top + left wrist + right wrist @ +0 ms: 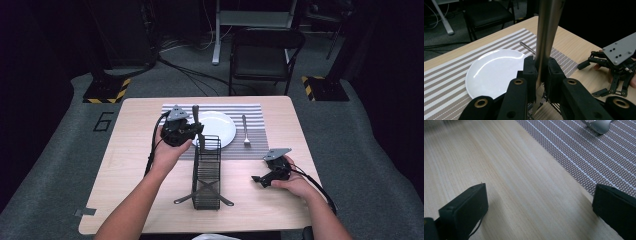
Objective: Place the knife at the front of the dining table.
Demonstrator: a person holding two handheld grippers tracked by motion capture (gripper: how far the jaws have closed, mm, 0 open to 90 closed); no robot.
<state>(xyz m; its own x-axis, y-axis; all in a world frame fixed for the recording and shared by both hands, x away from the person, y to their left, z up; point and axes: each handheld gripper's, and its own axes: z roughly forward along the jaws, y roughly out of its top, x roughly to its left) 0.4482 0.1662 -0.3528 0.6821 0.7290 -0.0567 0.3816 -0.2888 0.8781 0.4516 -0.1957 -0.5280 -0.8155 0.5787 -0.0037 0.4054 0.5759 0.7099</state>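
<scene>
Over the wire caddy (206, 172), my L gripper (541, 75) clamps a knife (546, 37); fork (245, 129) already laid, knife not yet; R gripper (536, 202) spread, idle.

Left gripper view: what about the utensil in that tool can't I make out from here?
- Utensil type: its upper end is cut off by the left gripper view's top edge.
- Its lower tip: hidden behind the left tool.
- High view: utensil too small; its lower end is masked by the wire caddy.
</scene>
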